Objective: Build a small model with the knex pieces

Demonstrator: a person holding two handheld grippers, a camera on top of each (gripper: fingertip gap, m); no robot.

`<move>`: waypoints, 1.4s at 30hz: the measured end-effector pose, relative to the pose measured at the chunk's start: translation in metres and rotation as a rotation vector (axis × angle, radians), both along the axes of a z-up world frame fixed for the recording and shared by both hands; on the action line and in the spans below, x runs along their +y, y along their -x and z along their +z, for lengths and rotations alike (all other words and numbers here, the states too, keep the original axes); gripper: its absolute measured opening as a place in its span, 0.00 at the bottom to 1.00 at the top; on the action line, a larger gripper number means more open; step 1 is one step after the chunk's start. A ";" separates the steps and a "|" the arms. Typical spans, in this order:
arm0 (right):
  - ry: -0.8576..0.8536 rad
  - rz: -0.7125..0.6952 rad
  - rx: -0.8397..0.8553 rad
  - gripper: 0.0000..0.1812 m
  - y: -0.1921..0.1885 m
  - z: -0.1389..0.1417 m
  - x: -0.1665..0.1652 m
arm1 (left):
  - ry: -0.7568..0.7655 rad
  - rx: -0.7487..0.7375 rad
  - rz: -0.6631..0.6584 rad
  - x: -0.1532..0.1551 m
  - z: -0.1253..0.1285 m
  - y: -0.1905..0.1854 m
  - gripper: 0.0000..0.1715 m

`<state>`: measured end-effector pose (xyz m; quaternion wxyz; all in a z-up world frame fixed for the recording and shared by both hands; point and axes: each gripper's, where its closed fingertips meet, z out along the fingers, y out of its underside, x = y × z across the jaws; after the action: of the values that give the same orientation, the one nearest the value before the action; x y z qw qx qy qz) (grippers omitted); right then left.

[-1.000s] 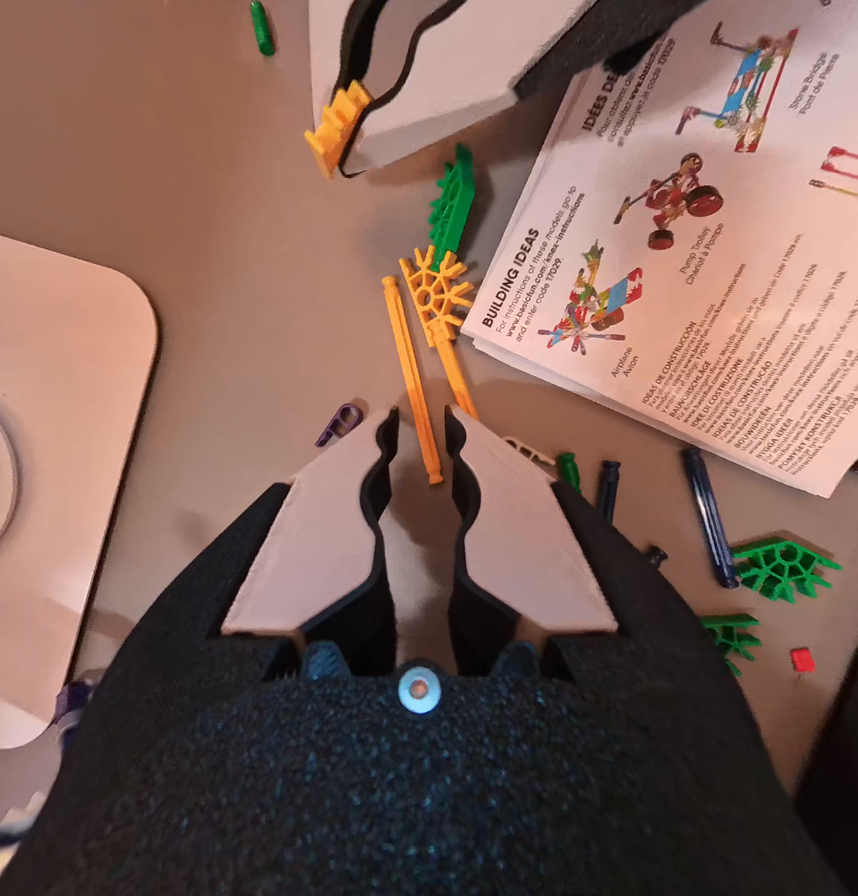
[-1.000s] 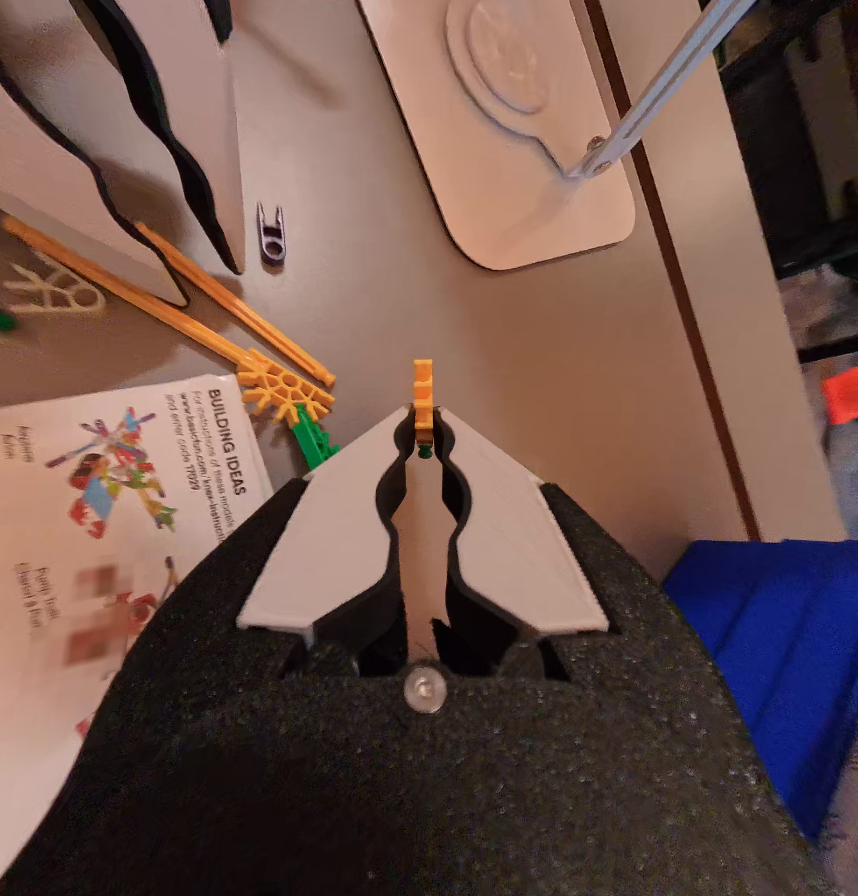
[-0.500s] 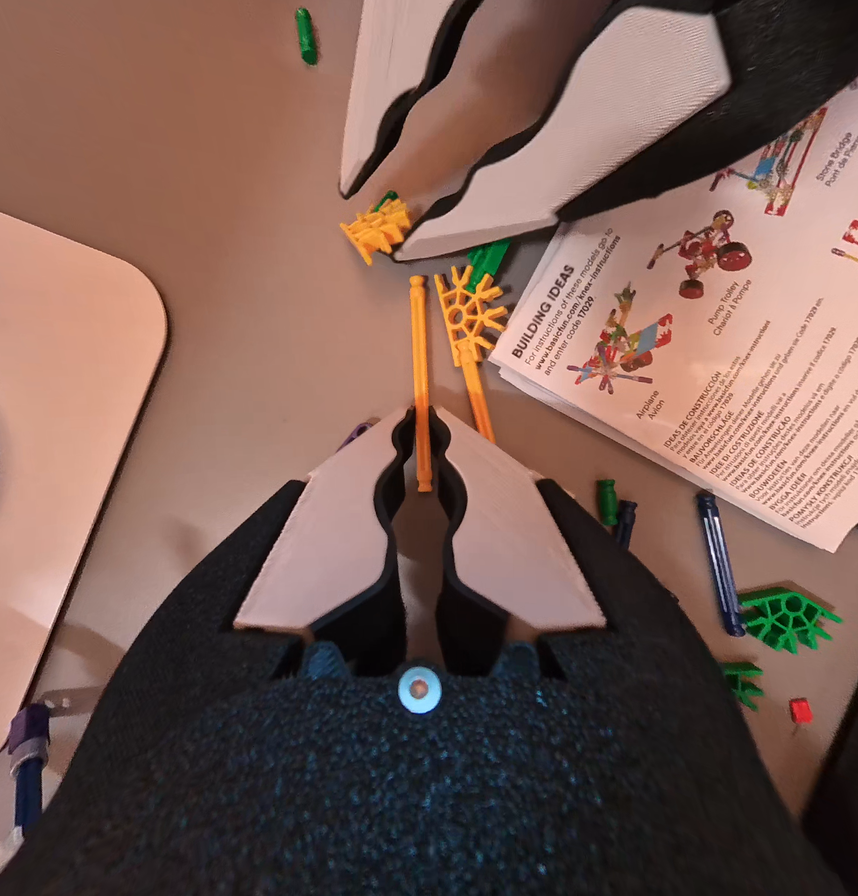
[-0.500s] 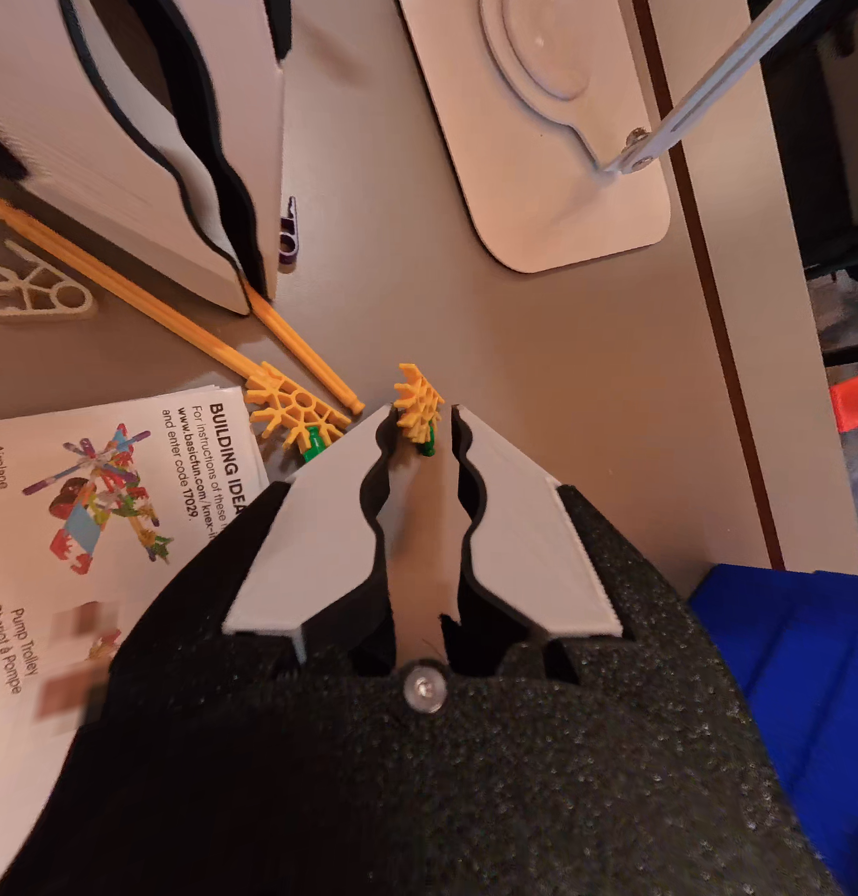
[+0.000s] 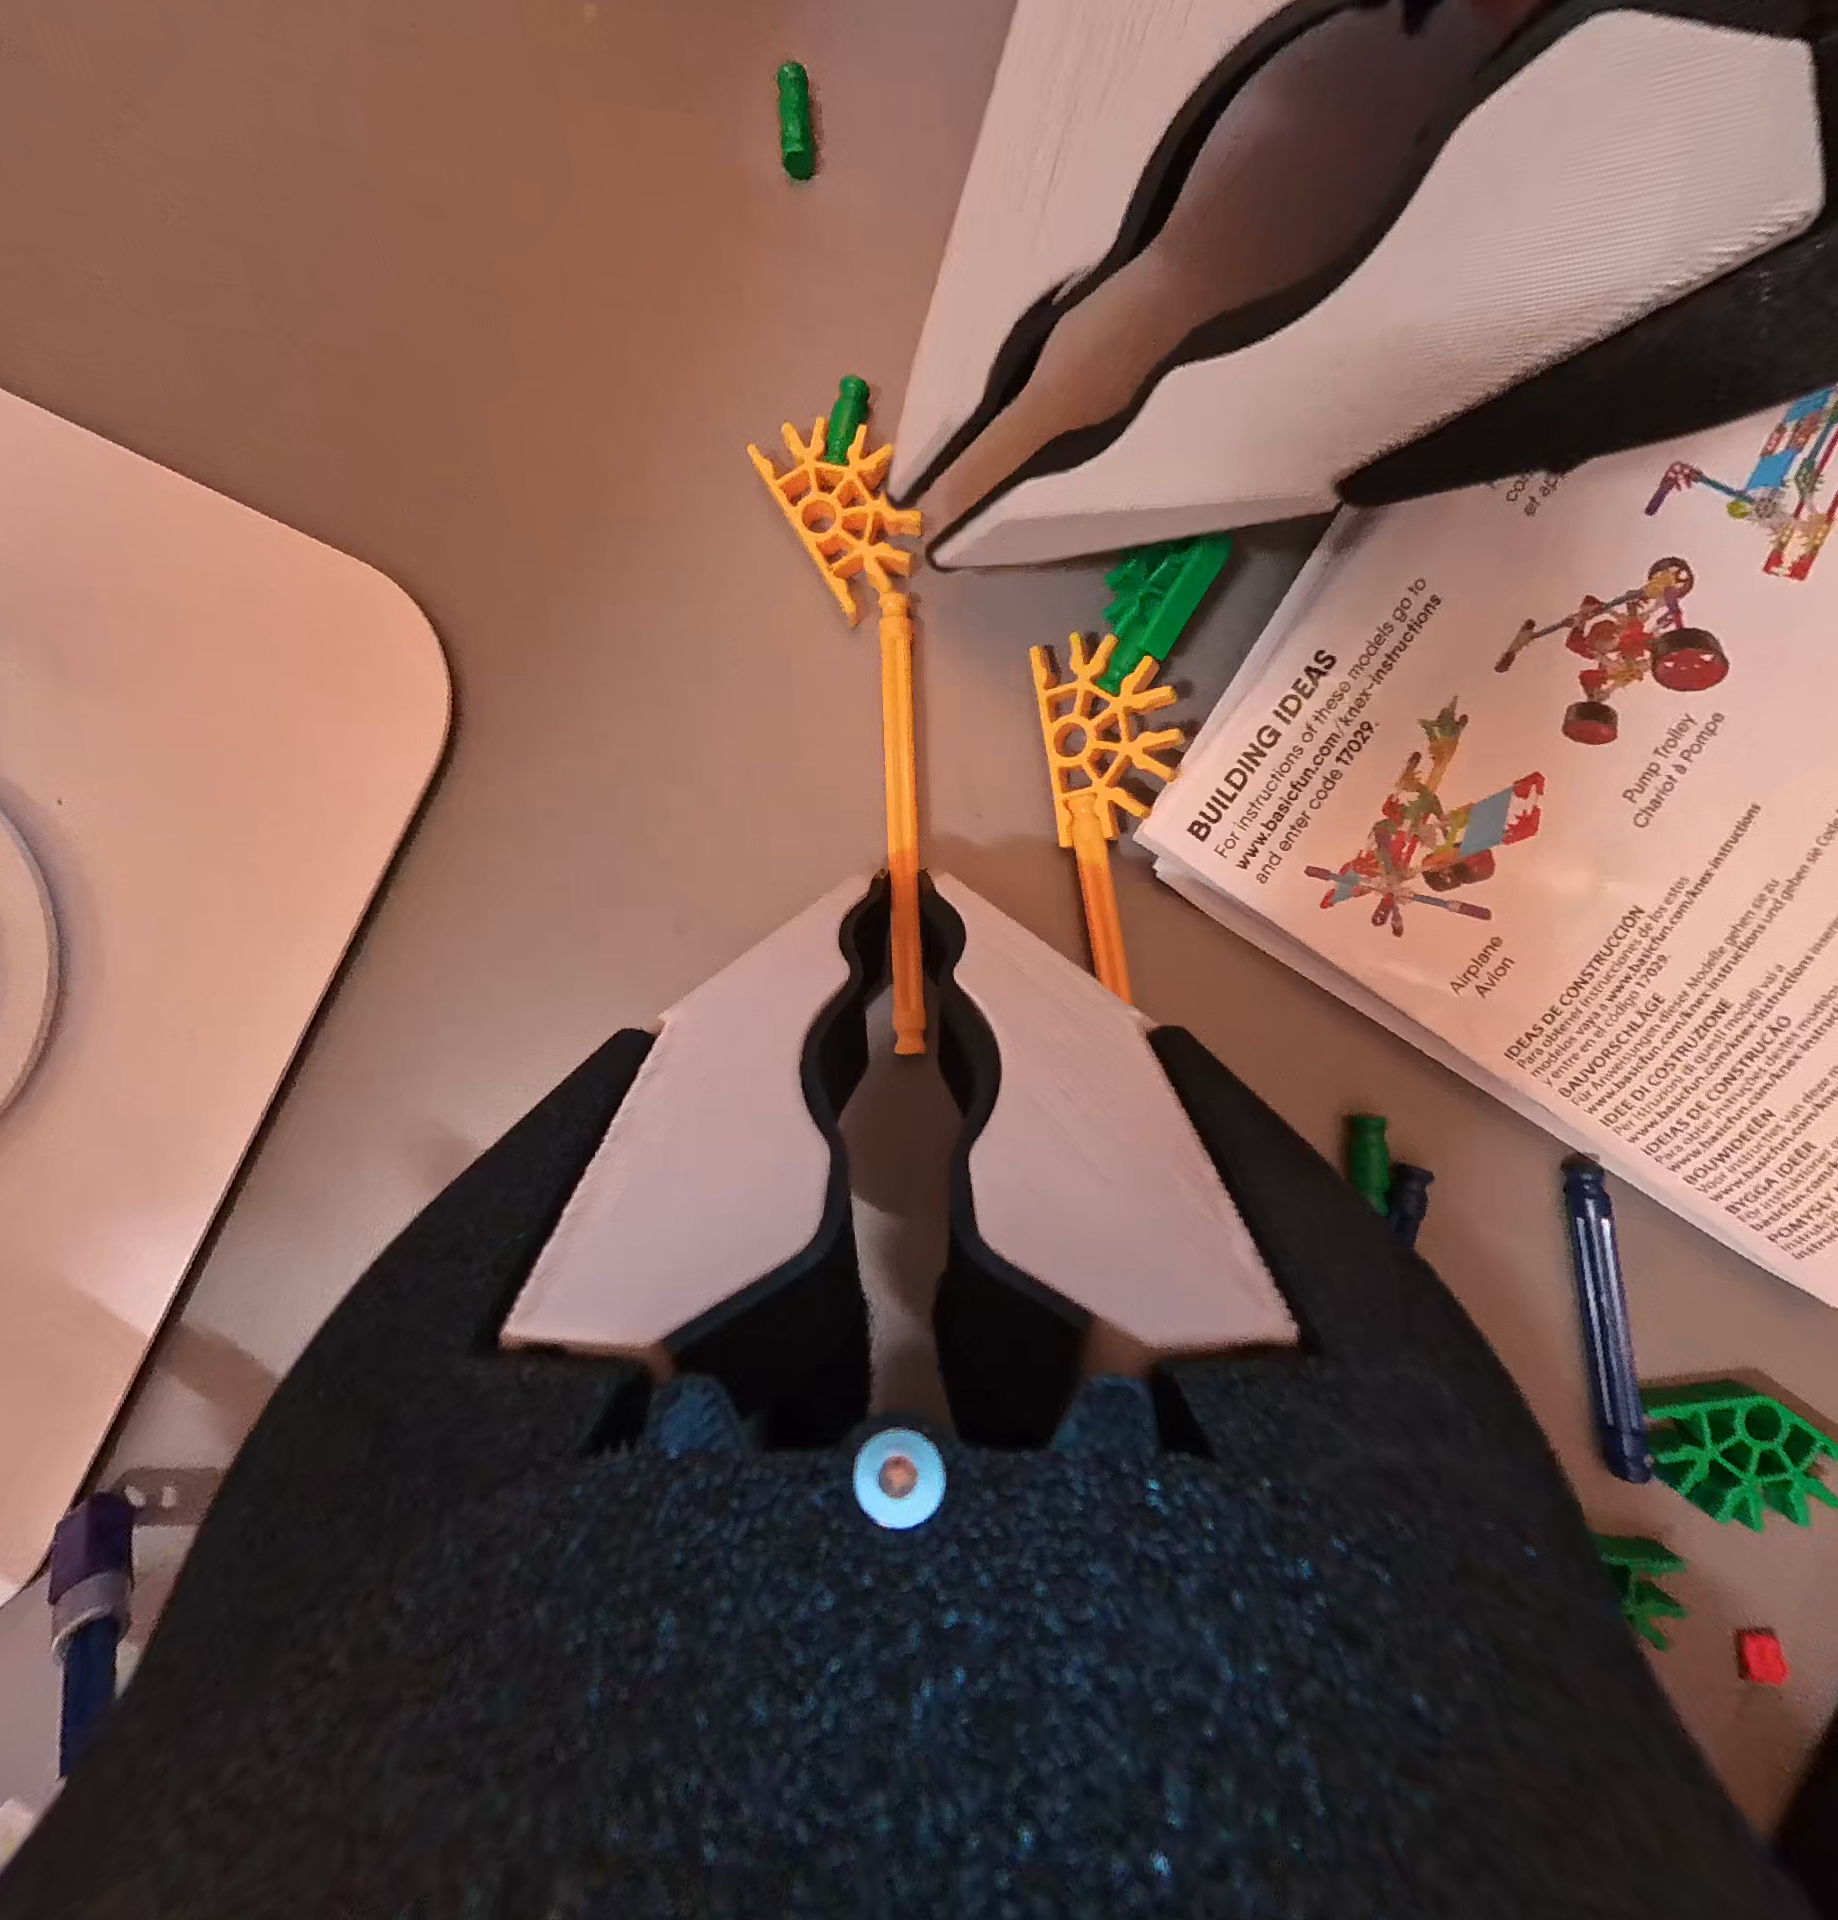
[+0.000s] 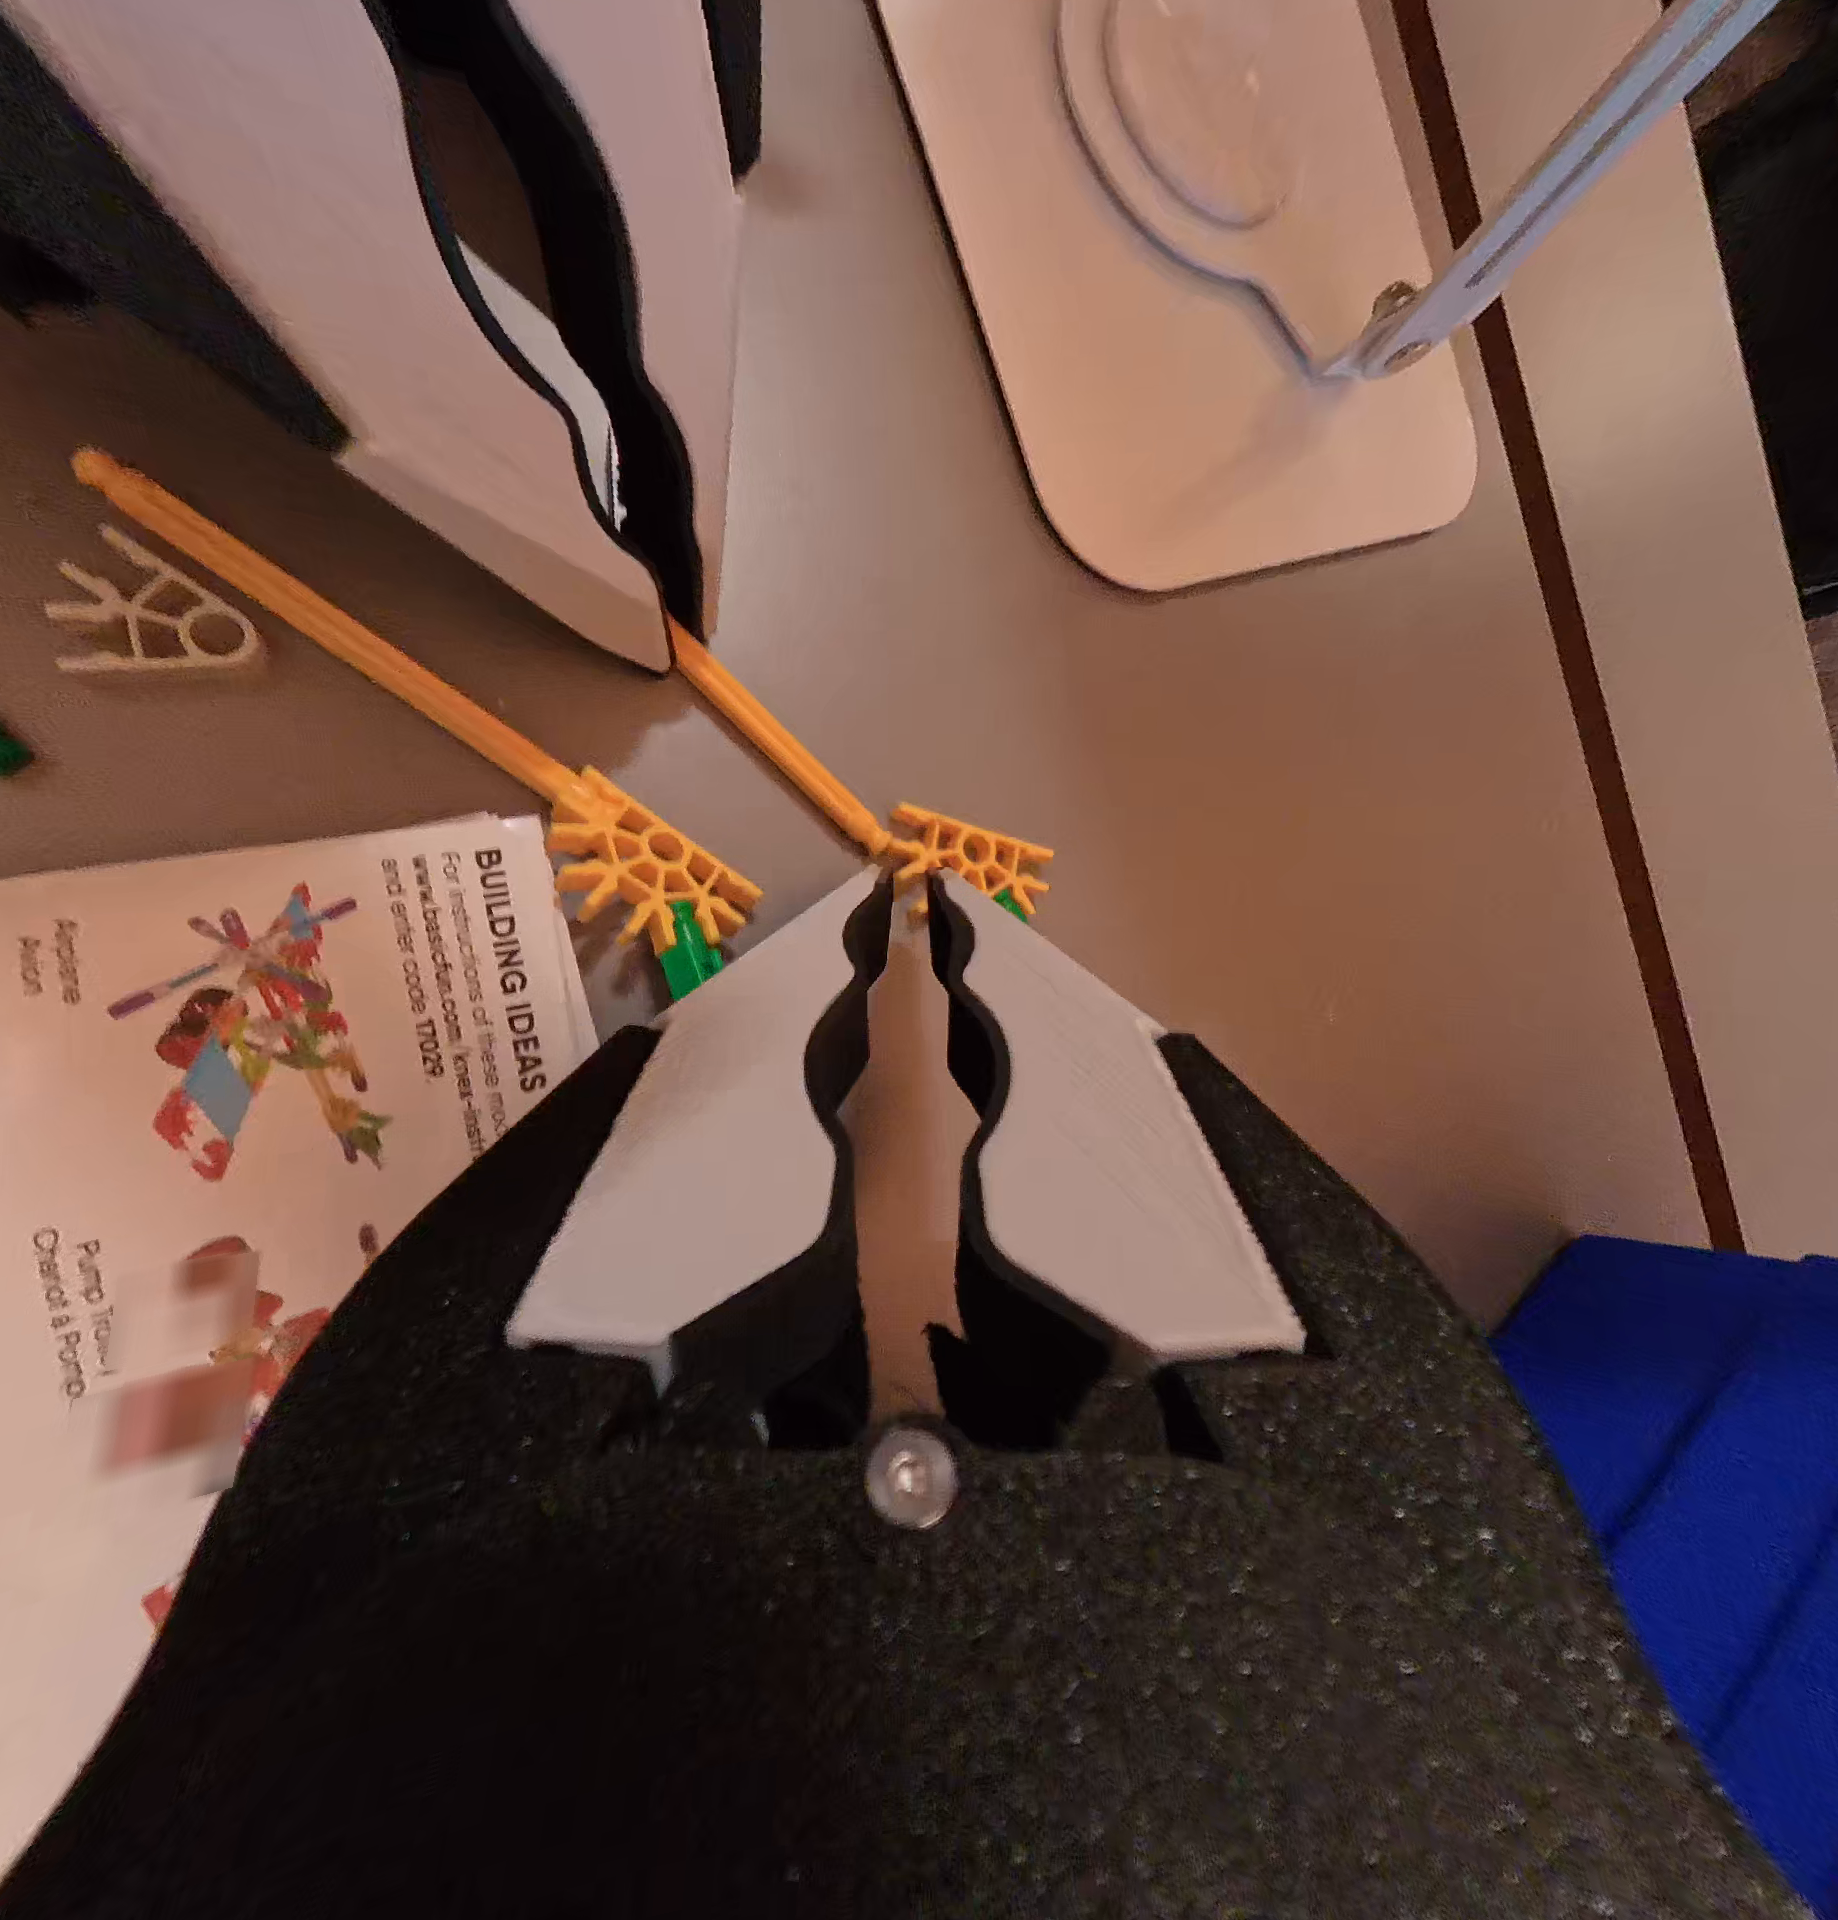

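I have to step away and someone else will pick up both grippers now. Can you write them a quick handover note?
Left gripper: shut on an orange rod.
Right gripper: shut on the edge of an orange snowflake connector with a short green rod in its far side.
The orange rod's tip meets a connector slot; seating cannot be confirmed.
On the table: a second orange rod-and-connector assembly, an instruction booklet, loose green connectors.

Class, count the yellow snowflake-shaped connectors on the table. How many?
2: one yellow connector pinched by the right gripper, one yellow connector beside the booklet. Others may be hidden.
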<state>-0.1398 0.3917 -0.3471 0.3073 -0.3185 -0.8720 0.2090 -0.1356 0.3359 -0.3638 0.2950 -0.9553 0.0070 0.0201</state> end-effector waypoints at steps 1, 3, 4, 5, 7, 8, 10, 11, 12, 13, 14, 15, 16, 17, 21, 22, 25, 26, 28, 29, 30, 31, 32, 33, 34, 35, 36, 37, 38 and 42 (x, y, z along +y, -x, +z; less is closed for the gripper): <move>-0.009 -0.014 0.024 0.04 0.004 0.004 0.003 | 0.001 -0.004 0.005 0.000 0.000 0.000 0.03; -0.026 -0.015 0.031 0.04 0.008 0.005 0.006 | 0.008 -0.001 0.004 0.000 0.000 0.000 0.03; -0.033 -0.013 0.022 0.04 0.010 0.004 0.006 | 0.015 0.000 0.005 -0.001 0.000 0.000 0.03; -0.049 -0.002 0.009 0.09 0.011 0.001 0.006 | 0.026 0.006 0.009 -0.003 0.000 0.001 0.03; -0.090 0.032 -0.012 0.18 0.013 -0.002 0.004 | 0.041 0.003 0.019 -0.007 0.000 0.003 0.03; -0.096 0.041 -0.034 0.21 0.014 -0.004 0.004 | 0.044 -0.003 0.023 -0.008 0.000 0.004 0.03; -0.074 0.036 -0.100 0.25 0.015 -0.007 0.004 | 0.047 -0.005 0.026 -0.010 0.000 0.005 0.03; -0.053 0.024 -0.126 0.27 0.016 -0.007 0.005 | 0.045 -0.008 0.027 -0.009 0.000 0.005 0.03; -0.022 0.007 -0.155 0.27 0.016 -0.009 0.006 | 0.043 -0.013 0.028 -0.009 0.000 0.005 0.03; 0.014 -0.013 -0.179 0.27 0.016 -0.010 0.006 | 0.039 -0.019 0.028 -0.009 0.000 0.005 0.03; 0.054 -0.026 -0.200 0.26 0.015 -0.011 0.006 | 0.035 -0.026 0.028 -0.009 0.000 0.005 0.03; 0.101 -0.034 -0.223 0.23 0.013 -0.013 0.005 | 0.030 -0.036 0.029 -0.009 0.000 0.005 0.03; 0.140 -0.050 -0.233 0.20 0.012 -0.013 0.004 | 0.025 -0.045 0.030 -0.009 0.000 0.005 0.03; 0.164 -0.080 -0.229 0.17 0.015 -0.013 0.007 | 0.021 -0.053 0.031 -0.009 0.000 0.005 0.03; 0.195 -0.133 -0.222 0.16 0.019 -0.013 0.014 | 0.010 -0.069 0.035 -0.008 0.000 0.005 0.03; 0.214 -0.146 -0.227 0.15 0.019 -0.013 0.014 | 0.010 -0.068 0.036 -0.008 0.000 0.005 0.03; 0.291 -0.148 -0.250 0.15 0.018 -0.011 0.008 | 0.012 -0.054 0.039 -0.007 0.000 0.005 0.03; 0.302 -0.147 -0.253 0.15 0.017 -0.010 0.005 | 0.014 -0.050 0.040 -0.007 0.000 0.005 0.03; 0.338 -0.165 -0.261 0.15 0.017 -0.007 0.002 | 0.013 -0.052 0.044 -0.007 0.000 0.005 0.03; 0.354 -0.166 -0.273 0.15 0.016 -0.007 -0.001 | 0.010 -0.054 0.045 -0.006 0.000 0.006 0.03; 0.366 -0.168 -0.283 0.15 0.015 -0.008 -0.004 | 0.008 -0.056 0.045 -0.006 0.000 0.006 0.03; 0.380 -0.177 -0.294 0.15 0.015 -0.009 -0.007 | 0.007 -0.057 0.047 -0.006 0.000 0.006 0.03; 0.379 -0.186 -0.296 0.16 0.015 -0.009 -0.007 | 0.008 -0.056 0.047 -0.006 0.000 0.006 0.03; 0.358 -0.191 -0.289 0.16 0.016 -0.010 -0.006 | 0.008 -0.052 0.047 -0.006 0.000 0.006 0.03; 0.337 -0.195 -0.284 0.18 0.016 -0.009 -0.005 | 0.009 -0.050 0.047 -0.006 0.000 0.006 0.03; 0.338 -0.196 -0.278 0.20 0.016 -0.007 -0.005 | 0.010 -0.049 0.047 -0.006 0.000 0.006 0.03; 0.361 -0.195 -0.274 0.20 0.017 -0.004 -0.007 | 0.010 -0.048 0.046 -0.006 0.000 0.006 0.03; 0.378 -0.193 -0.273 0.19 0.017 -0.001 -0.008 | 0.009 -0.050 0.046 -0.006 0.000 0.006 0.03; 0.380 -0.189 -0.273 0.19 0.016 0.001 -0.007 | 0.008 -0.053 0.047 -0.006 0.000 0.006 0.03; 0.356 -0.220 -0.244 0.16 0.020 0.003 0.004 | 0.008 -0.055 0.050 -0.006 0.000 0.006 0.03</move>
<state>-0.1601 0.3959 -0.3441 0.1598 -0.4838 -0.8121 0.2846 -0.1417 0.3303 -0.3635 0.2905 -0.9565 -0.0249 0.0009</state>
